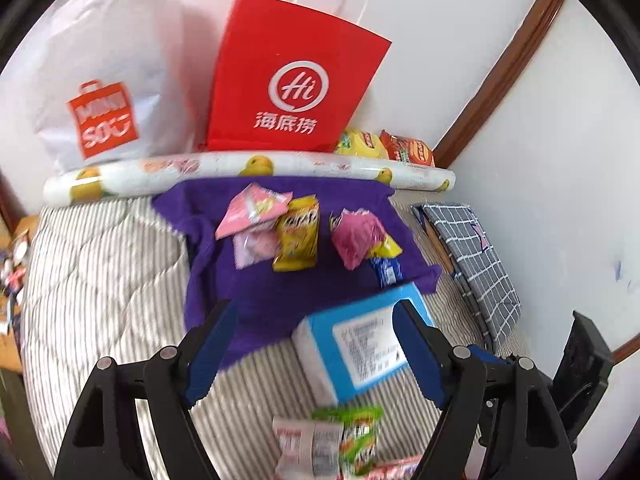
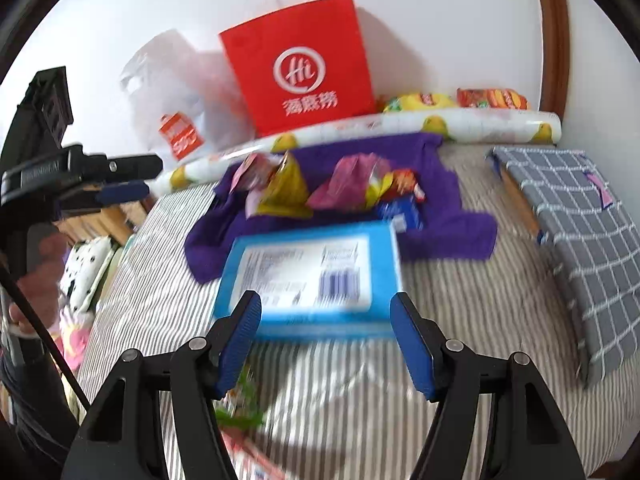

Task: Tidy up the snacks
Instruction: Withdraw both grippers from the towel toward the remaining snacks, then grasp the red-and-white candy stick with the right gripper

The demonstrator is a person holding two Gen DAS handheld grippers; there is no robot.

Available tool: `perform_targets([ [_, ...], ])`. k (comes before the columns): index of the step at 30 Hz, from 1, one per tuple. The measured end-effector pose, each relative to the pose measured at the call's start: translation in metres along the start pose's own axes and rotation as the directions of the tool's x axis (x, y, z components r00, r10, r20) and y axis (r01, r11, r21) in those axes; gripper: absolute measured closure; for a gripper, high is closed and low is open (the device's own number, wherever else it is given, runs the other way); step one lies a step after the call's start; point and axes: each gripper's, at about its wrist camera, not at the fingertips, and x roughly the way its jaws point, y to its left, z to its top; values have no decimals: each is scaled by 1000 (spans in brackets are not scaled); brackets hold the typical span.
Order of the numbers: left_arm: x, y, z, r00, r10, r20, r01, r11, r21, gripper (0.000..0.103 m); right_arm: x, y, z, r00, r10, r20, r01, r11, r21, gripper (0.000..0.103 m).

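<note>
Above the striped grey-and-white quilt (image 1: 104, 280), the left gripper (image 1: 316, 344) tilts down with its blue jaws apart and nothing between them. The right gripper (image 2: 326, 340) tilts down too, jaws apart and empty. The flat blue cardboard box (image 2: 308, 276) lies on the quilt, just beyond its tips. Small shiny snack packets (image 1: 296, 236) sit farther back on the purple cloth (image 1: 248, 300).

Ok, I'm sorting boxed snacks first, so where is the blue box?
The blue box lies on the striped quilt, against the near edge of the purple cloth.
</note>
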Motion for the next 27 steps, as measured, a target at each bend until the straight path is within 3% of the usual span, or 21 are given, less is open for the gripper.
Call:
perform_targets([
  [4, -13, 6, -18, 1000, 18, 3, -17, 999, -31, 26, -8, 7, -27, 998, 52, -33, -52, 999, -1, 50],
  [13, -44, 10, -55, 999, 43, 21, -42, 998, -49, 26, -8, 52, -70, 986, 131, -107, -147, 975, -166, 53],
  [27, -59, 24, -90, 999, 48, 7, -47, 997, -58, 26, 33, 70, -114, 950, 150, -274, -214, 950, -225, 69],
])
